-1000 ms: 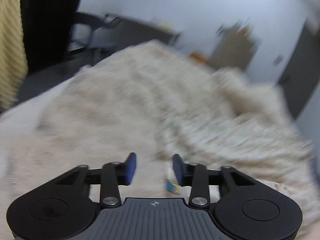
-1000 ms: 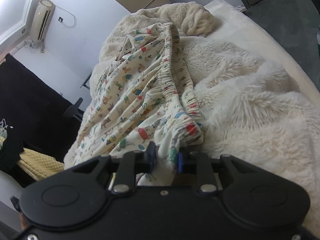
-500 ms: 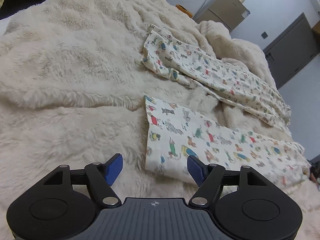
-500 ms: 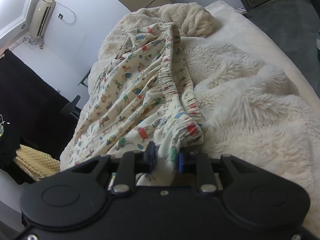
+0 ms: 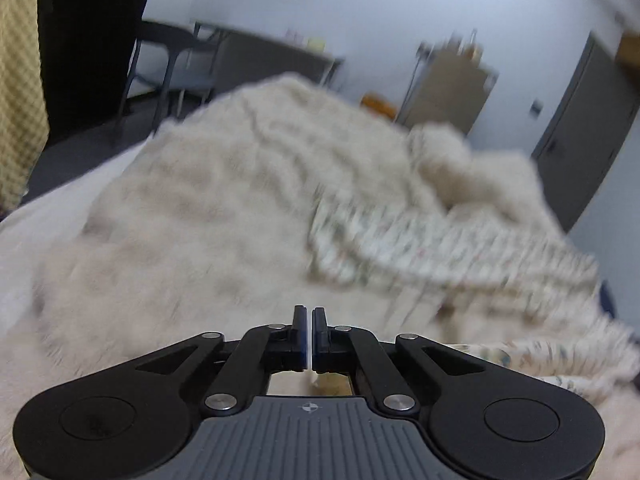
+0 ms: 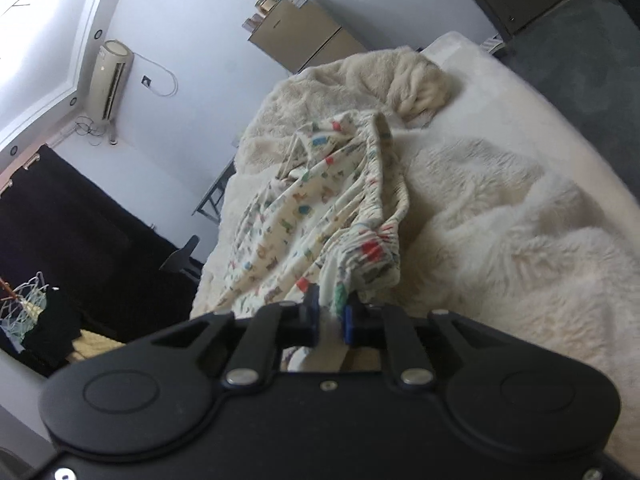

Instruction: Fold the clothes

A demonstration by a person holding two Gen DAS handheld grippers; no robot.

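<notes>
Left gripper (image 5: 311,320): the jaws have just been closing and now stand almost together, with only a thin slit between the blue pads. A sliver of pale cloth shows behind the pads, lower in the slit; the blur makes it impossible to tell whether the pads pinch it. The left wrist view is smeared throughout.

Right gripper (image 6: 329,312): the jaws have just closed further and are clamped on a bunched fold of the printed trousers (image 6: 320,208). White cloth fills the gap between the blue pads and runs back under the gripper body.

Printed trousers: white cloth with small coloured figures. The gathered waistband (image 6: 384,184) rises from the right gripper toward the far end of the bed. The rest of the garment drapes, wrinkled, toward the left edge of the bed in the right wrist view. In the left wrist view the same cloth shows as a blurred printed band to the right of the gripper.

Fluffy blanket (image 6: 520,248): cream, covering the bed under the trousers, with a rolled heap at the far end.

Background: a brown cabinet (image 6: 304,36) against the white wall, an air conditioner (image 6: 110,80) in the corner, and a dark chair (image 5: 172,60) beyond the bed.
</notes>
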